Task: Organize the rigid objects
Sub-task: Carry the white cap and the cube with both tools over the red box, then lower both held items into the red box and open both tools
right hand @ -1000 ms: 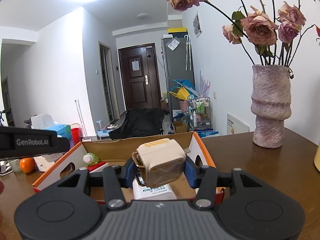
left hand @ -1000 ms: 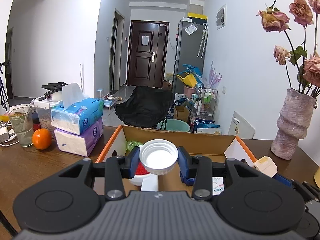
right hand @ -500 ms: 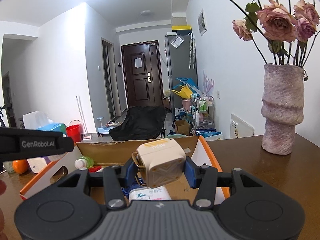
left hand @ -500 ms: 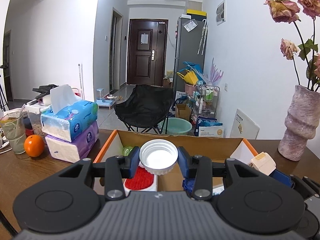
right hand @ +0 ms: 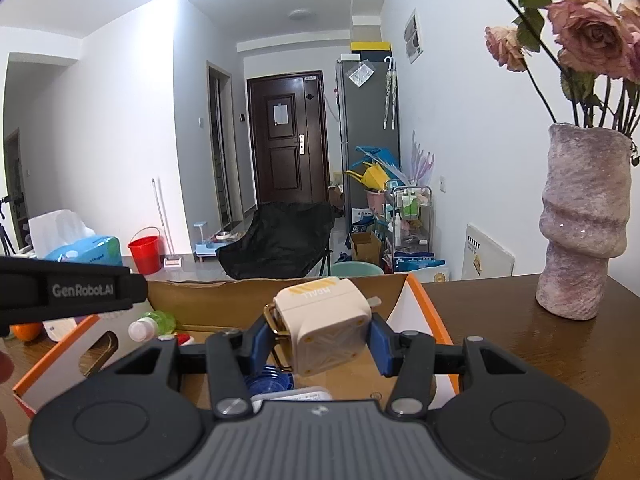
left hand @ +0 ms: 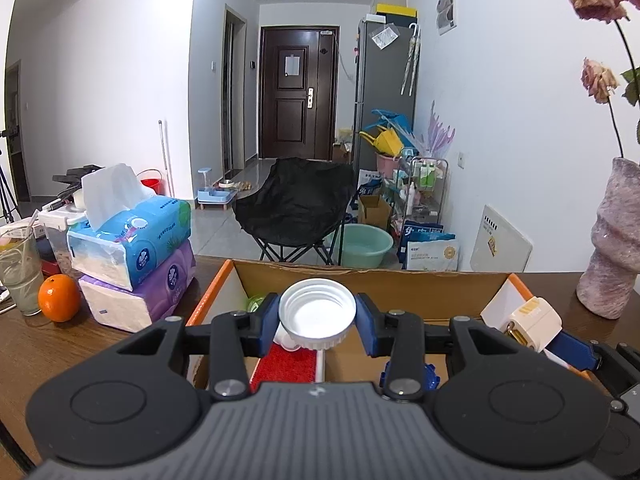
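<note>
While both hands hang over the cardboard box (left hand: 360,278) on the worktop (right hand: 520,344), my left gripper (left hand: 317,316) has its fingers pinched on a white bottle cap (left hand: 317,312). My right gripper (right hand: 318,338) clamps a cream charger plug (right hand: 326,328) above the box.

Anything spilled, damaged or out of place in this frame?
Nothing spilled or broken. The left gripper holds a white cap and the right gripper a beige plug adapter, tilted, both above the open cardboard box. The flowers look wilted.
</note>
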Motion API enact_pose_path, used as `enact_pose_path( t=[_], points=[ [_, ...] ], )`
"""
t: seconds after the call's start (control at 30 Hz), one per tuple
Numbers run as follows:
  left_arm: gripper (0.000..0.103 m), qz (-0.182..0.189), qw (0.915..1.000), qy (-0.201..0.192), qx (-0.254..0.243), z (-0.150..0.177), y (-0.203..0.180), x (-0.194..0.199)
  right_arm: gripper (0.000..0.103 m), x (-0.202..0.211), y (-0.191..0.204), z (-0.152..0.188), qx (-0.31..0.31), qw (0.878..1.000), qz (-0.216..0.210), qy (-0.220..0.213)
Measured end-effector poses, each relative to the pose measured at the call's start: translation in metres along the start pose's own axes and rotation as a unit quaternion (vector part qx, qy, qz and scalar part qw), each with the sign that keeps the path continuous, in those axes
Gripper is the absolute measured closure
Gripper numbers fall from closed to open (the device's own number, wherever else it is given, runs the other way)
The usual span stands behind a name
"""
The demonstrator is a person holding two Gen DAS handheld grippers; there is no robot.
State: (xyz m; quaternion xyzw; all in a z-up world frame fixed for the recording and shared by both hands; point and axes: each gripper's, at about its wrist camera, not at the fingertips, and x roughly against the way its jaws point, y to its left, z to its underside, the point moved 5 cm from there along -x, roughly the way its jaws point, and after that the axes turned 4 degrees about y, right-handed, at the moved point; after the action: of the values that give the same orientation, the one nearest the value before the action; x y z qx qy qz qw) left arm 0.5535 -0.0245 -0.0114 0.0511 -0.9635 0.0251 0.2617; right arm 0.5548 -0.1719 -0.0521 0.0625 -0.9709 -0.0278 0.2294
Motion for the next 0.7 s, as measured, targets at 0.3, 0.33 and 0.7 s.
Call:
enact_pose_path(
  t=[0.3, 0.33, 0.7],
  points=[
    [0.062, -0.008, 0.9998, 0.017, -0.002, 0.0, 0.004, -0.015, 0.054, -0.012, 0.006, -0.001, 0.016, 1.0, -0.009, 0.015],
    [0.062, -0.007, 0.9998, 0.019, -0.003, 0.0, 0.004, -0.016, 0.054, -0.013, 0.006, -0.001, 0.018, 1.0, -0.009, 0.019],
    [0.02, -0.008, 0.9997, 0.022, -0.006, 0.0, 0.007, -0.01, 0.042, -0.011, 0.004, -0.003, 0.023, 0.999, -0.016, 0.031]
  ],
)
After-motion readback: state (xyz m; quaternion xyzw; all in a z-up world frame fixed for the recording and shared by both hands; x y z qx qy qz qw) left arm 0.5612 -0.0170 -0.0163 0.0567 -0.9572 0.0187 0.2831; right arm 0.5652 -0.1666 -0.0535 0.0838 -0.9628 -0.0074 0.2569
